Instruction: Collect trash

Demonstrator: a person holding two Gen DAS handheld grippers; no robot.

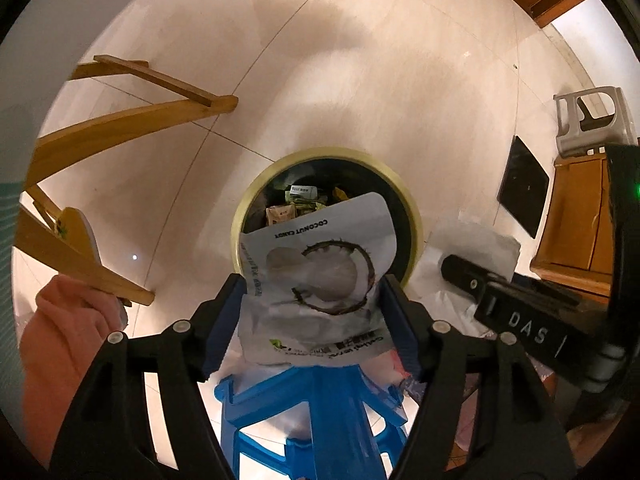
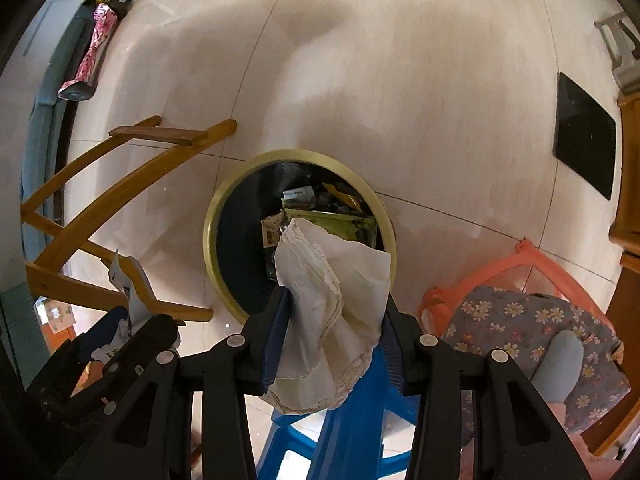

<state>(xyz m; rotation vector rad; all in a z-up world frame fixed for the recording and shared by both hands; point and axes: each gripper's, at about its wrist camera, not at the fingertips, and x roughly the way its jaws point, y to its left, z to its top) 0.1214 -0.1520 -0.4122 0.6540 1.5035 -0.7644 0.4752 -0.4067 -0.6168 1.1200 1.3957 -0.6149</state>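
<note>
Round yellow-rimmed black trash bin (image 1: 404, 188) lies directly below both grippers; left gripper (image 1: 312, 312), jaws wide, loosely brackets a white coconut-candy pouch (image 1: 316, 276); right gripper (image 2: 334, 320) pinches crumpled white tissue (image 2: 332, 280)

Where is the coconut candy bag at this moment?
In the left wrist view, the coconut candy bag sits between the left gripper's fingers, over the near rim of the round trash bin.
</note>
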